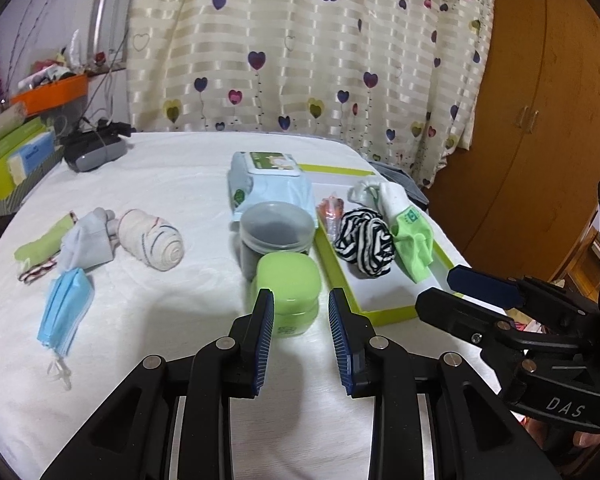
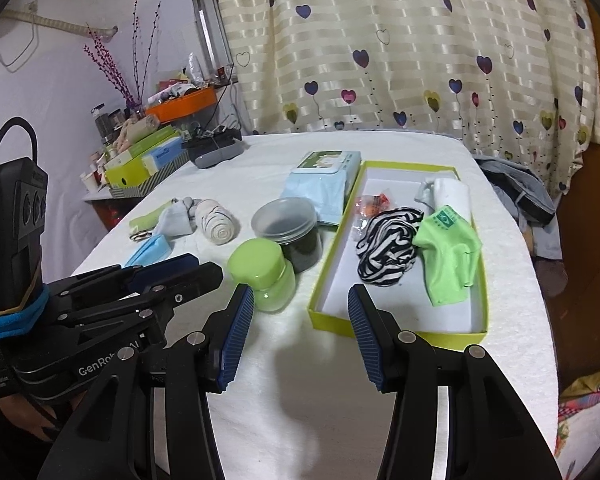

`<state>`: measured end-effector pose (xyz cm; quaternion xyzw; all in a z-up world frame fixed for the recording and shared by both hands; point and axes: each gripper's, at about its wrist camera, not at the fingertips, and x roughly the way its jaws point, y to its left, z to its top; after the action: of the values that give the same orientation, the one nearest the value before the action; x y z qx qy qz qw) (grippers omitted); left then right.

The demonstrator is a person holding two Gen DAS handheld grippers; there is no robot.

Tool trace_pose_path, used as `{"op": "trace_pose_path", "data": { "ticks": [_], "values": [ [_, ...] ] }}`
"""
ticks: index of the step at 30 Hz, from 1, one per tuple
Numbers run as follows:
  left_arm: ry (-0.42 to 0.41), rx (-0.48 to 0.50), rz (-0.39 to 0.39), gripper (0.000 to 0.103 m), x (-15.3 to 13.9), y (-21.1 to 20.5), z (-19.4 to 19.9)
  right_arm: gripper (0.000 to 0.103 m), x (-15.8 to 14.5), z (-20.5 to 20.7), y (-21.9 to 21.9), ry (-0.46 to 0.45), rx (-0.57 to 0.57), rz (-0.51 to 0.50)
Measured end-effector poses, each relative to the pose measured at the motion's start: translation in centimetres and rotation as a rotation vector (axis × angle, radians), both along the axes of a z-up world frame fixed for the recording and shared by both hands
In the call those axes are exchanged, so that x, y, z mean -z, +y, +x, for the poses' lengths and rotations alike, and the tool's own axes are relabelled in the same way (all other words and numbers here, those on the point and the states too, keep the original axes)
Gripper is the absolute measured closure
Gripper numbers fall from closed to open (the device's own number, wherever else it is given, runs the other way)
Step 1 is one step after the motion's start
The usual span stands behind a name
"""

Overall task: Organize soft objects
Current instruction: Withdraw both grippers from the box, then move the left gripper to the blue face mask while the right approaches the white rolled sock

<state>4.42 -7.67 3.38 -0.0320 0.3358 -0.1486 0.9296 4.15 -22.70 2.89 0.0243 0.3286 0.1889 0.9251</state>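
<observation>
Both grippers above near edge of white-covered table (image 1: 172, 168), empty. Left gripper (image 1: 300, 340): jaws open, aimed at green-lidded jar (image 1: 286, 292), which stands just beyond the tips, not touched. Right gripper (image 2: 300, 332): jaws open wide, hovering before near end of yellow-green box (image 2: 396, 326), holding nothing. Inside box: black-and-white striped cloth (image 2: 386, 248) bunched mid-box, green sock (image 2: 448, 260) beside it on the right and touching it, white sock (image 2: 448, 192) behind the green one, small orange packet (image 2: 374, 204) toward far left corner. Outside box, on far left of table: rolled cream sock (image 1: 152, 244), pale blue sock (image 1: 86, 240) touching it, green cloth strip (image 1: 40, 246) further left, blue face mask (image 1: 62, 308) nearer the edge, lying flat. Centre: clear tub with dark contents (image 1: 276, 232) directly behind jar, wet-wipes pack (image 1: 268, 180) behind tub, against box's left wall. Dark device with cable (image 1: 94, 148) at far left corner of table.
</observation>
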Motion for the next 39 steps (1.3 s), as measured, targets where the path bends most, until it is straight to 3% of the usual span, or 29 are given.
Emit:
{"op": "trace_pose_path", "data": {
  "ticks": [35, 39],
  "values": [
    [-0.001, -0.181, 0.007, 0.072, 0.8, 8.8, 0.7, 0.052, 0.4, 1.8, 8.3, 0.004, -0.186, -0.047],
    [0.002, -0.209, -0.001, 0.064, 1.0, 10.2, 0.9, 0.052, 0.4, 2.1, 9.1, 0.001, -0.203, -0.049]
  ]
}}
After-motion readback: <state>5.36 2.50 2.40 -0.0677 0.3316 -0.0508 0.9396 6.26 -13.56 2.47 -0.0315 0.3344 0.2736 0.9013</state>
